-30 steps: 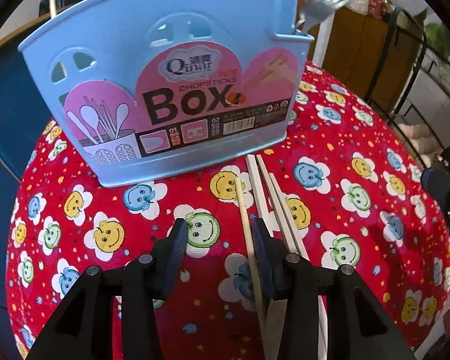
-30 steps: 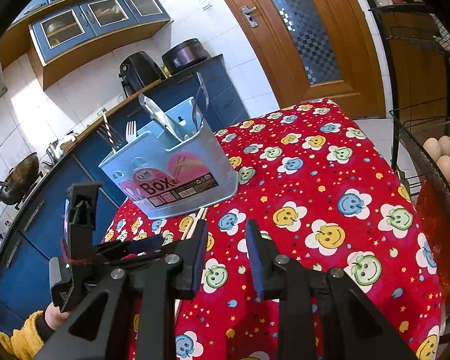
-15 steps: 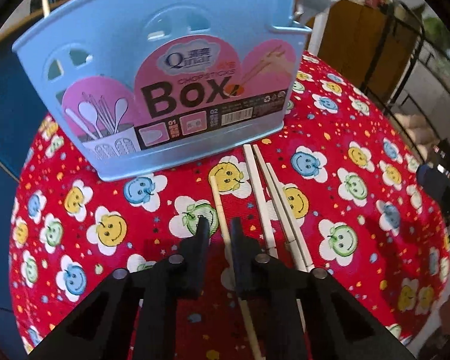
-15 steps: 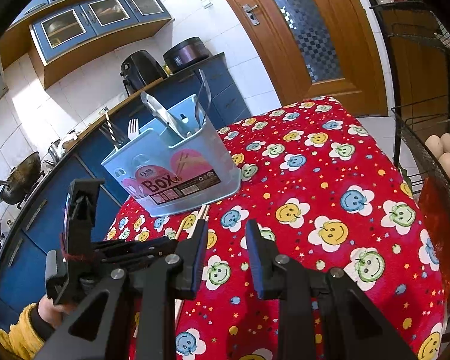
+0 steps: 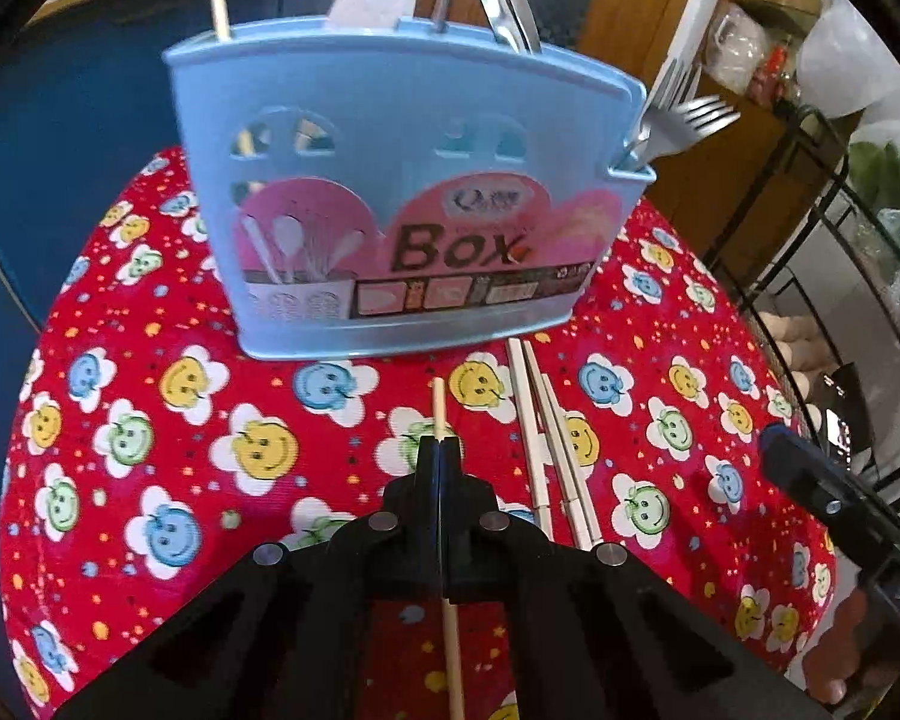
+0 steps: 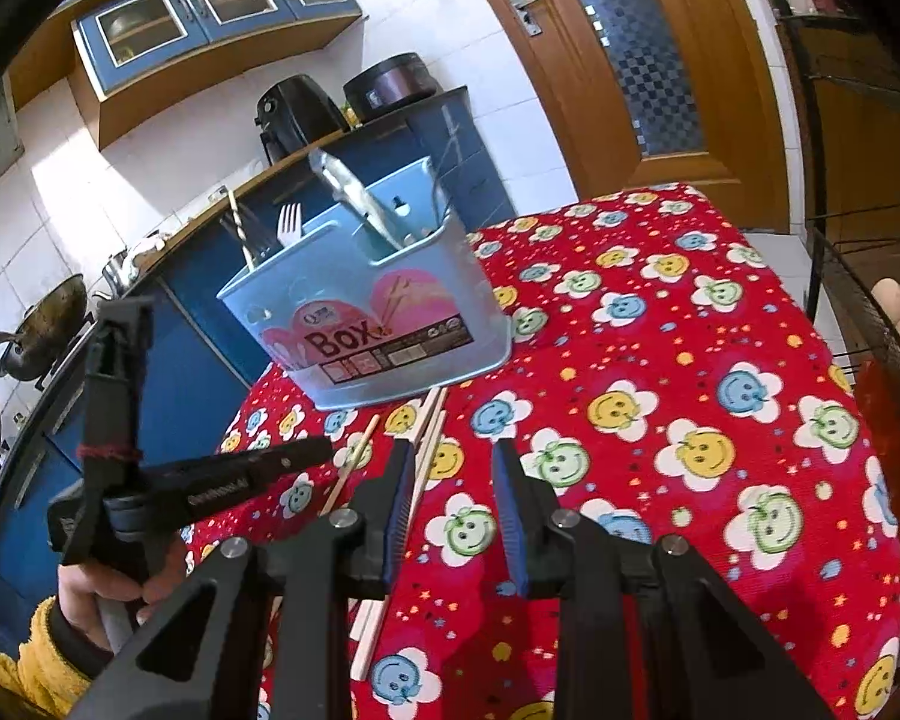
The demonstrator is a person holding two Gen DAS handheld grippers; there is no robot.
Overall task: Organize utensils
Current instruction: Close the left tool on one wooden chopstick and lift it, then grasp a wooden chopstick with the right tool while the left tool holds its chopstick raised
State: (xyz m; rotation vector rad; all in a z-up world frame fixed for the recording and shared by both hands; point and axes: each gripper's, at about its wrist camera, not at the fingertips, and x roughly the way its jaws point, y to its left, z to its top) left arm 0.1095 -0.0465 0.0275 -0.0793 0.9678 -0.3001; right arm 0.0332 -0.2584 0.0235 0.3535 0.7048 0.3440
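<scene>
Now left claw has just closed on one chopstick; right claw part open, empty, over table.

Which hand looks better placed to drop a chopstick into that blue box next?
Left, probably. The left gripper is shut on a thin wooden chopstick aimed toward the blue box. The right gripper is open and holds nothing; the pale chopsticks lie on the tablecloth.
</scene>
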